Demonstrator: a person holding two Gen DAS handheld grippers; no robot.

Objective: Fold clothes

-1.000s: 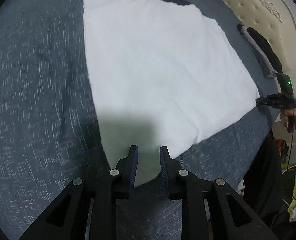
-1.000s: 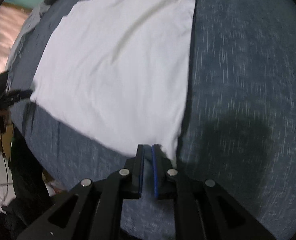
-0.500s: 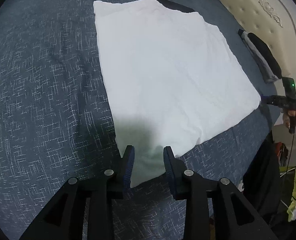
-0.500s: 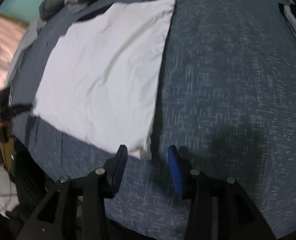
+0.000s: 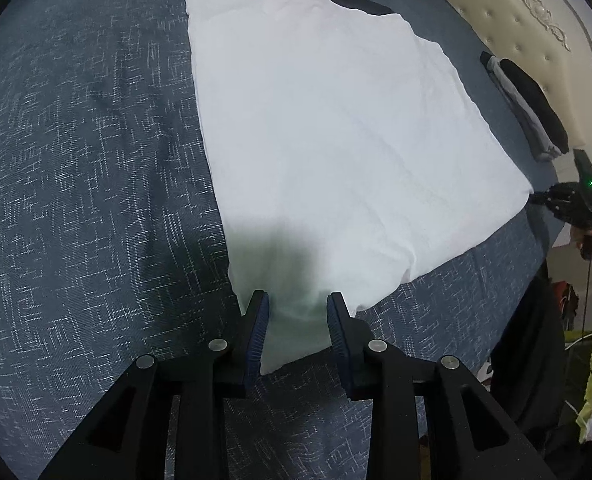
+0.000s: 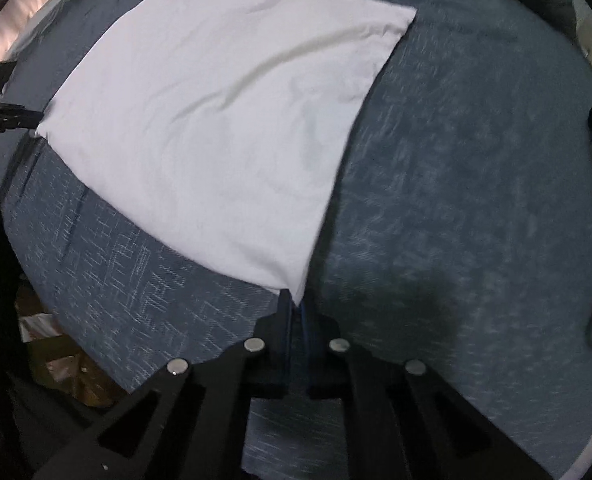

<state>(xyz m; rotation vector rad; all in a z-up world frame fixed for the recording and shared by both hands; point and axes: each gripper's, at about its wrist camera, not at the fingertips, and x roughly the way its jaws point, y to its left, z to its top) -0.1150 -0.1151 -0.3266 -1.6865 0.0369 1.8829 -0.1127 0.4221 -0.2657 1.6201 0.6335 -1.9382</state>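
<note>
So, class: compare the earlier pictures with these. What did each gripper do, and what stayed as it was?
The right gripper, wide open half a second ago, has shut on the near corner of the white garment. The left gripper opened wider around its own corner, not gripping. The garment stays spread flat on the blue bedspread.

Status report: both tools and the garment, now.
Left tool open, straddling white garment corner. Right tool shut on the opposite near corner. Garment flat on bedspread. Nothing obstructing.

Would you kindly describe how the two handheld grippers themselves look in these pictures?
The left gripper and right gripper match: matte black angular frames with triangular cut-outs, round silver bolts, and two narrow fingers lined with ridged dark blue pads.
</note>
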